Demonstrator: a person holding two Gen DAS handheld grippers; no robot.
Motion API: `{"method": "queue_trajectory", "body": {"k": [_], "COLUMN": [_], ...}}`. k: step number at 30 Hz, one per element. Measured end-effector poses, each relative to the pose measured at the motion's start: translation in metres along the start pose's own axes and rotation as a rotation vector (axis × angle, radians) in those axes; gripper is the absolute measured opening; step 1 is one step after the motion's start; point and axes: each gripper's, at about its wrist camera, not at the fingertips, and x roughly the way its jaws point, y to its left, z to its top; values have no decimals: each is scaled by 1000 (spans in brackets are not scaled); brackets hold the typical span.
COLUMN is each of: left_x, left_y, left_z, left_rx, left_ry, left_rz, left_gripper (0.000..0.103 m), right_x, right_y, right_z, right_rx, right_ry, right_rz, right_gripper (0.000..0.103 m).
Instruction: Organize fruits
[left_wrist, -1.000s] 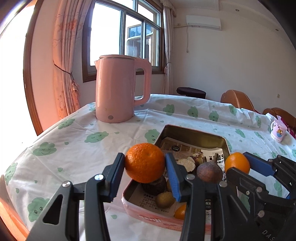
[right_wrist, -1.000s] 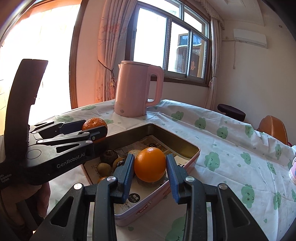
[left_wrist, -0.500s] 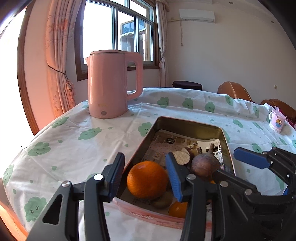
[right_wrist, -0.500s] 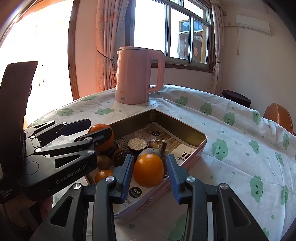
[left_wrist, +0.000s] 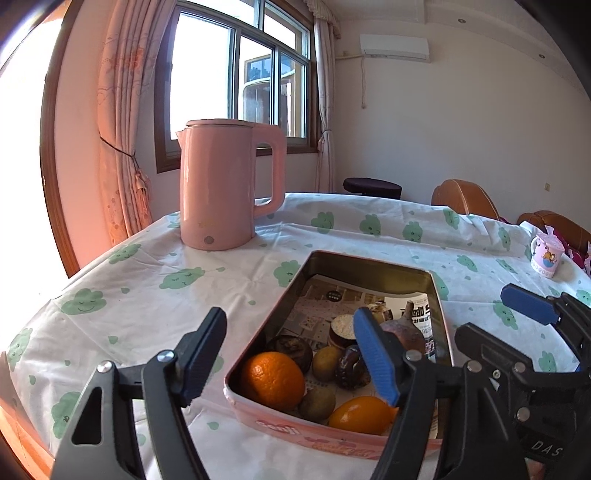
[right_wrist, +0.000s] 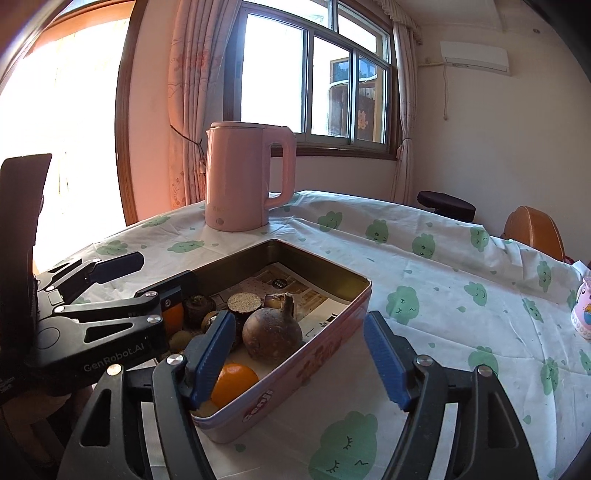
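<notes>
A pink tin (left_wrist: 369, 258) lined with printed paper holds mixed fruit. In the left wrist view one orange (left_wrist: 271, 380) lies in its near left corner and a second orange (left_wrist: 360, 415) by the near wall. My left gripper (left_wrist: 288, 354) hovers over that corner; its jaws are opening and the pads touch nothing. My right gripper (left_wrist: 502, 321) shows at the right. In the right wrist view my right gripper (right_wrist: 297, 360) stands over the tin (right_wrist: 325, 266)'s near end, jaws opening and empty, with an orange (right_wrist: 234, 384) lying below its left finger. The left gripper (right_wrist: 155, 273) partly hides the other orange (right_wrist: 173, 317).
A big brown round fruit (right_wrist: 271, 334), kiwis (left_wrist: 325, 363) and dark small fruits fill the tin's near half. A pink kettle (left_wrist: 229, 192) stands behind the tin. A pink mug (left_wrist: 546, 254) sits at the far right. Chairs (left_wrist: 465, 201) line the table's far side.
Both grippers came down over the tin with an orange each, then spread their jaws. Both oranges now lie in the tin, free of the pads.
</notes>
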Motion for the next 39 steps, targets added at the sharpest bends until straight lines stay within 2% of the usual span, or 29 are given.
{"method": "queue_trajectory", "body": {"k": [3, 9, 16, 39], "left_x": [-5, -10, -15, -19], "left_y": [-1, -7, -12, -18], "left_z": [1, 3, 4, 8], "left_rx": [-9, -10, 0, 14], "left_ry": [-18, -41, -58, -64], "left_rz": [-3, -8, -7, -8], "left_gripper": [78, 79, 87, 87], "right_x": [-6, -18, -27, -38], "right_y": [-3, -9, -20, -30], "right_z": [0, -1, 0, 1], "right_rx": [-11, -23, 5, 32], "right_ry": [-20, -54, -76, -99], "right_rz": [-36, -89, -98, -111], "right_gripper": [73, 73, 74, 74]}}
